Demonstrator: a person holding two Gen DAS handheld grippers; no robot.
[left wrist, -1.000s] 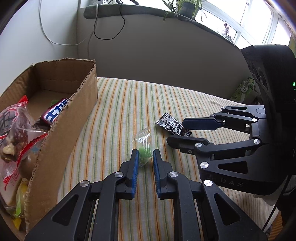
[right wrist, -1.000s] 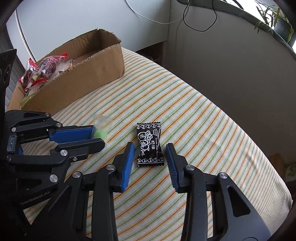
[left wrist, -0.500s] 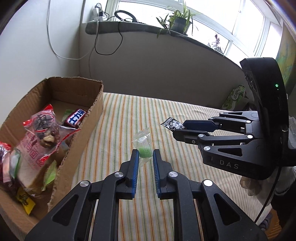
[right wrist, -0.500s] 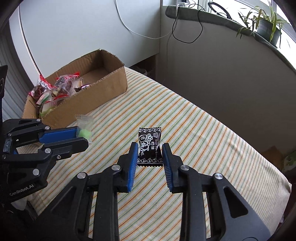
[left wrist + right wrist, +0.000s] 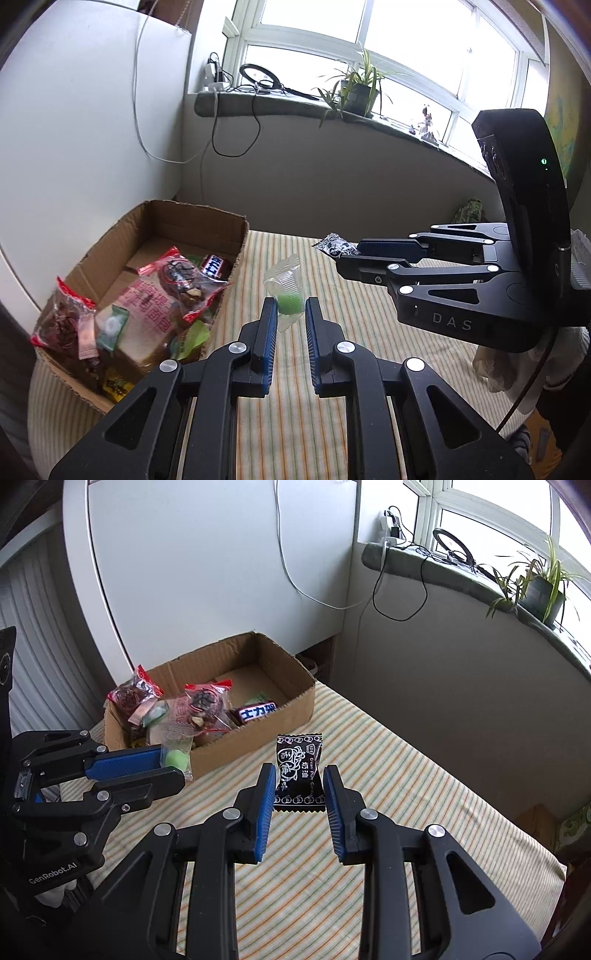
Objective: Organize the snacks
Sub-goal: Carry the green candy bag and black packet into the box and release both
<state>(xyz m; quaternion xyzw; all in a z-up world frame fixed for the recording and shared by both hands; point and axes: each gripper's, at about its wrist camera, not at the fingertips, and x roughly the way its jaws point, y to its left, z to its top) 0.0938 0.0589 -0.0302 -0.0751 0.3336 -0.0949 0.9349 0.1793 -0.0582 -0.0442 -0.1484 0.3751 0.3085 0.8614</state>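
Observation:
My left gripper [image 5: 289,306] is shut on a clear-wrapped green candy [image 5: 288,295] and holds it in the air above the striped table. It also shows in the right wrist view [image 5: 175,755], beside the box. My right gripper [image 5: 300,775] is shut on a black candy packet [image 5: 299,770] and holds it up off the table; in the left wrist view the packet [image 5: 336,245] sticks out of the right fingers. An open cardboard box [image 5: 221,225] with several snack packs stands at the left, also in the right wrist view [image 5: 291,698].
The table has a striped cloth [image 5: 406,794]. A white wall panel [image 5: 203,572] stands behind the box. A grey ledge [image 5: 369,122] with a potted plant [image 5: 358,92] and cables runs along the back. The table's right edge [image 5: 517,834] drops off.
Both grippers have lifted with their candies, from the table surface up into the air. The box contents now show from above.

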